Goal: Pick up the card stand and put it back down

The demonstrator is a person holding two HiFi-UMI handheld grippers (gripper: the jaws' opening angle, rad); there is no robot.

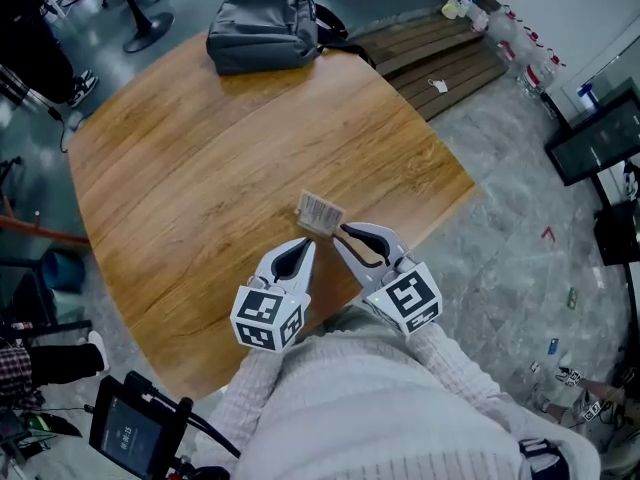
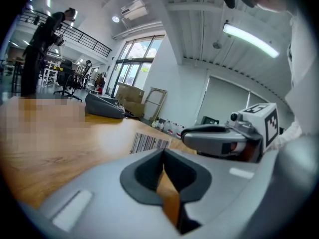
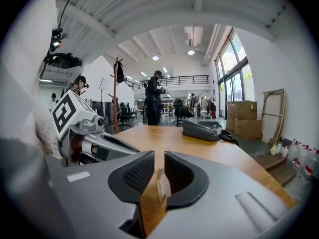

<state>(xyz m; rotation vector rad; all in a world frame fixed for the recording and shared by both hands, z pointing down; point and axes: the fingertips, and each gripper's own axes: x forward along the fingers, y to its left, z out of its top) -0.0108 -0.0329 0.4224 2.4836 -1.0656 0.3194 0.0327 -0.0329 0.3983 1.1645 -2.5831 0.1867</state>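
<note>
The card stand [image 1: 320, 212], a small card printed with bar lines on a thin base, stands on the wooden table [image 1: 200, 168] near its front edge. My right gripper [image 1: 343, 230] reaches its lower right corner. In the right gripper view the card stand [image 3: 162, 185] is edge-on between the narrowly parted jaws of my right gripper [image 3: 159, 156]. It leans on the right pad, with a sliver of table showing on its left. My left gripper [image 1: 308, 242] sits just below the stand, jaws together and empty. The left gripper view shows the card stand [image 2: 148, 143] beyond my left gripper [image 2: 163, 152].
A grey bag [image 1: 265, 28] lies at the table's far edge. Wooden pallets [image 1: 440, 58] and bottles [image 1: 520, 38] are on the floor beyond the right corner. A tablet on a mount [image 1: 130, 433] is at lower left. A person [image 3: 156, 98] stands far behind the table.
</note>
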